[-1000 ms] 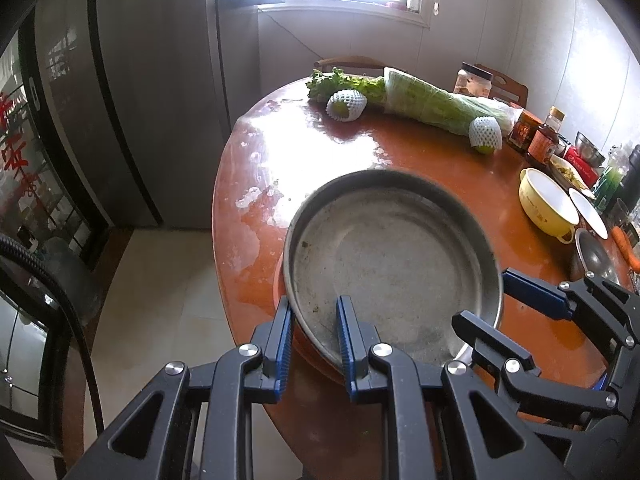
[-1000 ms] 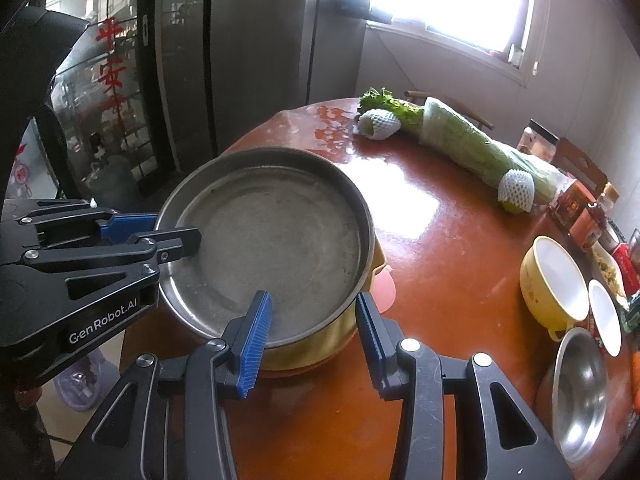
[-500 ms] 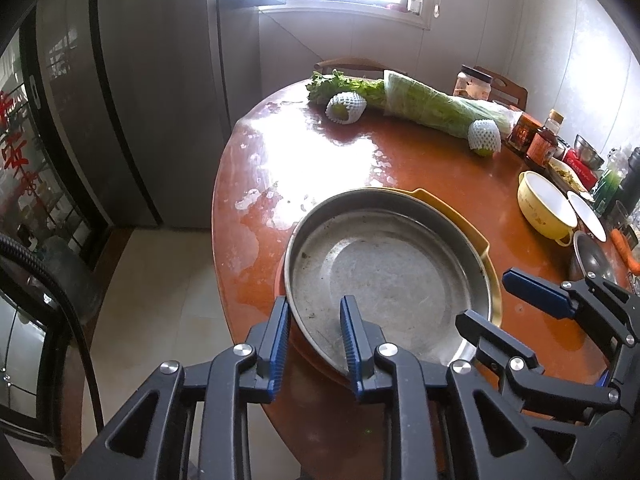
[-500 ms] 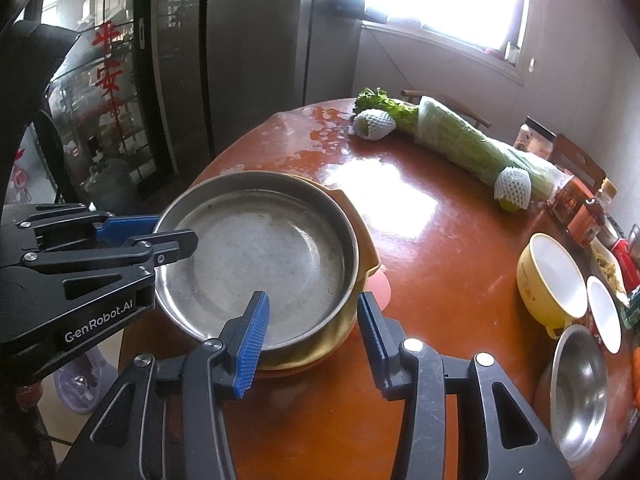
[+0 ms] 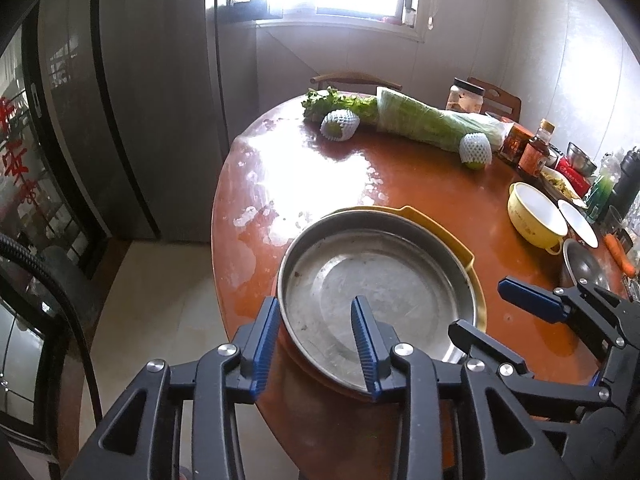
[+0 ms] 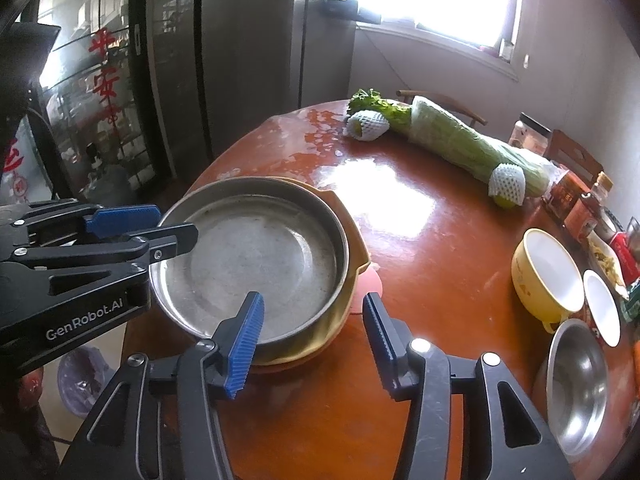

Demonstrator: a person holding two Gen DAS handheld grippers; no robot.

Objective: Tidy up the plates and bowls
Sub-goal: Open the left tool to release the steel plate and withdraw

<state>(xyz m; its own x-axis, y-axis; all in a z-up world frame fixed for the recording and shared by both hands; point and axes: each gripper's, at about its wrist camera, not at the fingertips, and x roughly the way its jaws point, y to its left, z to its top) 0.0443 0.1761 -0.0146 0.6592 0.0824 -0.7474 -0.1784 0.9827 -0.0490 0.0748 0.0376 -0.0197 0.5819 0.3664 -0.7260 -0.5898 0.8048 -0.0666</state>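
Steel pan (image 5: 376,292) sits nested in the yellow dish (image 5: 452,236) at the table's near edge, both grippers (image 5: 316,344) (image 6: 312,340) spread and released, while the yellow bowl (image 6: 548,276), white bowl (image 6: 602,308) and steel bowl (image 6: 580,384) at the right edge remain unstacked.

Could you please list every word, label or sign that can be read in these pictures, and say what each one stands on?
"GenRobot.AI": white print on the side of the left gripper, in the right wrist view.
"平安": red characters on the glass door at the left.
Labels on the jars, the red box and the yellow bowl: too small and blurred to read.
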